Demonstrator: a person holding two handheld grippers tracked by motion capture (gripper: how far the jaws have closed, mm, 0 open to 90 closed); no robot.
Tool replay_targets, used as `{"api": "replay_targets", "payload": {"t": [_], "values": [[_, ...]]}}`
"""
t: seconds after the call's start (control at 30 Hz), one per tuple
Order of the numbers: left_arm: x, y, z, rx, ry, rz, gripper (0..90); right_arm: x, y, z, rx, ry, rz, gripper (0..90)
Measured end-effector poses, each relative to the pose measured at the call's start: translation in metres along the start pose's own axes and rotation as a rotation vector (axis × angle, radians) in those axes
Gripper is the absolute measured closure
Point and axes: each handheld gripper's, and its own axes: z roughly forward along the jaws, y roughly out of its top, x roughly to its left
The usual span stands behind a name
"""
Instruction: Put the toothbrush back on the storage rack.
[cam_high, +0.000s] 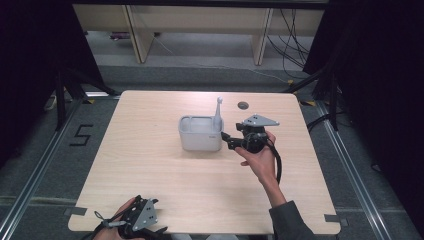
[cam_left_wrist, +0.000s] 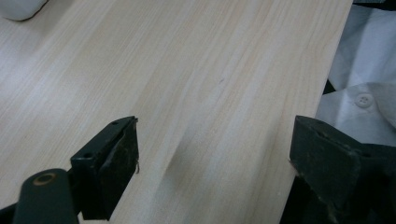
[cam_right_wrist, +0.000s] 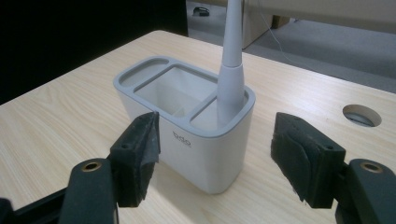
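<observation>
Right claw (cam_high: 229, 140) spread, empty, just beside the holder (cam_high: 200, 133) mid-bench; brush (cam_high: 218, 111) stands in the near slot, likely just dropped. Left claw (cam_high: 136, 223) spread, parked at the bench (cam_high: 150, 170) edge.

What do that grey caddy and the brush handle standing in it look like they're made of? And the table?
Caddy: probably moulded plastic, matte pale body with a darker grey rim, rounded seamless corners, small printed logo. Brush handle: likely smooth plastic too, pale grey with a soft sheen, tapering upward from the end compartment. Table: light wood-grain surface, possibly laminate rather than solid wood; the even, flat grain leaves that open.
</observation>
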Motion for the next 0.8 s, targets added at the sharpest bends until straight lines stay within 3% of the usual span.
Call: {"api": "replay_targets", "payload": {"t": [0.07, 0.1, 0.17, 0.27, 0.33, 0.4, 0.47, 0.5, 0.53, 0.7, 0.73, 0.8], "values": [[0.000, 0.000, -0.001, 0.001, -0.001, -0.001, 15.4, -0.001, -0.001, 0.000, -0.015, 0.011, -0.017, 33.1], [0.002, 0.001, -0.002, 0.025, -0.026, 0.005, 15.4, 0.000, -0.001, -0.001, -0.010, 0.001, -0.012, 33.0], [0.000, 0.000, 0.000, 0.015, 0.020, 0.005, 15.4, 0.000, 0.000, -0.002, -0.009, 0.005, -0.019, 32.8], [0.000, 0.000, 0.000, 0.009, 0.013, 0.001, 15.3, 0.005, -0.001, -0.003, -0.003, 0.002, 0.000, 32.6], [0.000, 0.000, -0.001, 0.014, 0.022, 0.004, 15.3, 0.005, -0.002, -0.002, -0.008, 0.013, -0.029, 32.4], [-0.001, 0.000, -0.001, 0.012, 0.022, 0.003, 15.4, 0.006, -0.002, -0.004, -0.007, 0.018, -0.018, 32.3], [0.000, 0.000, -0.001, 0.011, -0.006, 0.002, 15.4, 0.007, -0.003, -0.005, -0.011, 0.012, -0.035, 32.2], [0.000, 0.000, -0.001, 0.011, -0.006, 0.002, 15.4, 0.007, -0.003, -0.006, -0.009, 0.012, -0.034, 32.2], [0.000, 0.000, -0.001, 0.014, 0.021, 0.004, 15.4, 0.008, -0.004, -0.007, 0.002, 0.023, -0.016, 32.1], [0.000, 0.000, -0.001, 0.014, 0.021, 0.004, 15.4, 0.008, -0.006, -0.008, -0.007, 0.036, -0.033, 31.9], [0.000, 0.000, 0.000, 0.011, 0.005, 0.002, 15.4, 0.010, -0.008, -0.010, 0.006, 0.027, -0.015, 31.7], [-0.001, 0.000, -0.001, 0.010, 0.019, 0.002, 15.3, 0.010, -0.009, -0.011, 0.003, 0.024, -0.018, 31.7]]}}
